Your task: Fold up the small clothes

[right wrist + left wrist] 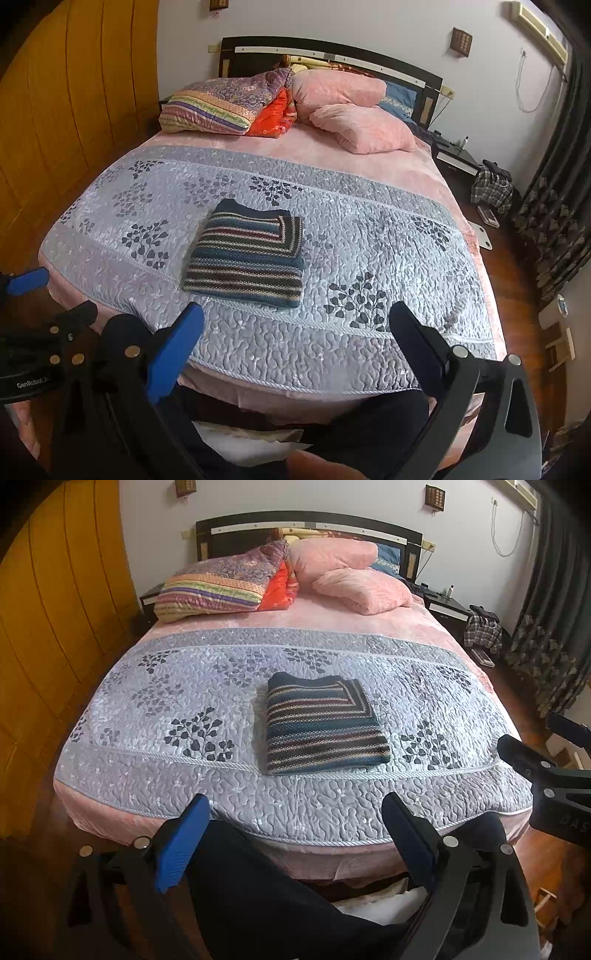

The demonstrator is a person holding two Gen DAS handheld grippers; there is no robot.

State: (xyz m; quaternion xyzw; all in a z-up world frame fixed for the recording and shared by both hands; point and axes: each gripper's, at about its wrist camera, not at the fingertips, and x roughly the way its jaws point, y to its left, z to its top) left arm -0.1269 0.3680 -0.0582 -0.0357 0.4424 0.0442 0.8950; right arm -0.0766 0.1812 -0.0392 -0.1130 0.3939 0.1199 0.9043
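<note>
My left claw [295, 819] and right claw [295, 328] hang released above the bed's foot; the folded striped knitted sweater [323, 725] lies on the grey quilted floral bedspread [147, 701].

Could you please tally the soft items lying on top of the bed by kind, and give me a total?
Folded striped sweater: 1
Pink pillows: 2
Patterned folded quilt: 1
Grey quilted coverlet: 1
Total: 5
A blue item behind the pillows is mostly hidden, so I left it out.
</note>
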